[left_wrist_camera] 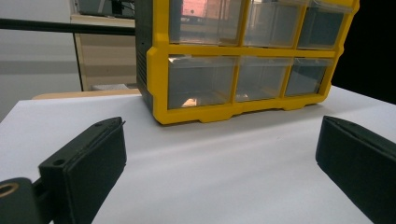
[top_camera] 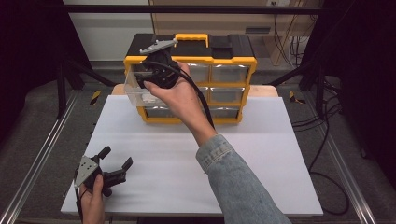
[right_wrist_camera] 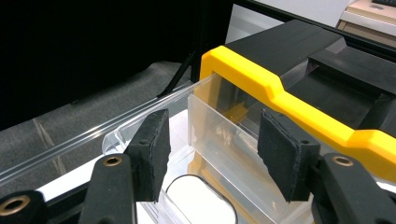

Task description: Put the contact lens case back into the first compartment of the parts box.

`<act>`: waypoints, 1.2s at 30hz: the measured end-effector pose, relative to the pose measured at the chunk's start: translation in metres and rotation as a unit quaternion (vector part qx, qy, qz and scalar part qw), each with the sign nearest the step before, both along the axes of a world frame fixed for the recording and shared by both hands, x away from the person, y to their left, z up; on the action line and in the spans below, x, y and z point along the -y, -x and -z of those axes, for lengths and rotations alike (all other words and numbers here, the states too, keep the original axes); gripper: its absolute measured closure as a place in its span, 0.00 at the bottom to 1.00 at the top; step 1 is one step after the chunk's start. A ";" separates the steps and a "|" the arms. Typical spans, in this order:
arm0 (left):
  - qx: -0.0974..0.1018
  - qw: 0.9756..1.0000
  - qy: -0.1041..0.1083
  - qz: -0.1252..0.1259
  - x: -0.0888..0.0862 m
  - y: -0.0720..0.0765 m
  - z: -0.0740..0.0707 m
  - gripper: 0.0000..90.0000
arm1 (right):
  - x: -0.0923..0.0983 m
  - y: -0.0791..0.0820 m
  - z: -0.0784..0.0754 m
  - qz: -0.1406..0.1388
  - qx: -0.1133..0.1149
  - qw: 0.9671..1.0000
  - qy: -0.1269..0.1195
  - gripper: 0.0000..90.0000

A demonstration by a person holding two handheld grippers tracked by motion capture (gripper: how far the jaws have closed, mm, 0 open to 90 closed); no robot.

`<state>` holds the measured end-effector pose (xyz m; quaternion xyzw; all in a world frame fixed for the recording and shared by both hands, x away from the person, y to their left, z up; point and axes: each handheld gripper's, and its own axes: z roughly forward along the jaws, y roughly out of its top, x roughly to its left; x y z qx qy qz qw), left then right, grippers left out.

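1. A person stands at a white table [top_camera: 261, 154] with a two-jaw gripper in each hand.
2. A yellow and black storage cabinet [top_camera: 229, 60] with clear drawers stands at the far side of the table.
3. The right gripper [top_camera: 148, 77] is raised at the cabinet's upper left corner, held by the right hand [top_camera: 180, 95], whose denim sleeve [top_camera: 233, 182] crosses the table.
4. A clear plastic drawer [top_camera: 135, 91] sticks out of the cabinet's top row, directly under and in front of this gripper's fingers.
5. In the right gripper view, the two black pads [right_wrist_camera: 156, 149] stand a little apart. The drawer's upright clear front wall [right_wrist_camera: 219, 135] rises in the gap between them.
6. Neither pad presses on that wall; a sliver of space shows on each side, so the fingers are slightly spread and pinch nothing.
7. The cabinet's yellow top edge [right_wrist_camera: 261, 79] runs just beyond the fingertips.
8. The left gripper [top_camera: 116, 162] rests low at the near left corner of the table, held by the left hand [top_camera: 93, 198].
9. Its fingers [left_wrist_camera: 88, 158] are spread wide with bare table between them. The cabinet's lower drawers [left_wrist_camera: 201, 86] lie well ahead of the fingertips.
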<state>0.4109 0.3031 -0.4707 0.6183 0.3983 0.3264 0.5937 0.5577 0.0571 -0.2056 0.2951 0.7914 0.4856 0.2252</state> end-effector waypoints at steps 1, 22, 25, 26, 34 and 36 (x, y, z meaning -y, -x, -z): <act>0.000 1.000 0.000 0.000 0.000 0.000 0.000 0.02 | 0.000 0.000 0.000 0.000 0.001 1.000 0.000 0.49; 0.000 1.000 -0.001 -0.003 -0.001 0.000 0.000 0.02 | 0.010 0.002 -0.002 0.004 0.027 0.999 -0.023 0.20; 0.000 1.000 0.002 -0.004 -0.002 0.000 0.000 0.02 | 0.014 0.001 -0.003 0.012 0.032 0.999 -0.038 0.12; 0.000 1.000 0.002 -0.005 -0.002 0.000 0.000 0.02 | 0.016 0.000 -0.003 0.015 0.032 0.998 -0.043 0.09; 0.000 1.000 0.004 -0.003 -0.001 -0.001 0.000 0.02 | 0.034 0.001 -0.004 0.018 0.041 0.996 -0.079 0.06; 0.000 1.000 0.005 -0.004 -0.002 0.000 0.000 0.01 | 0.038 0.001 -0.004 0.018 0.042 0.996 -0.081 0.05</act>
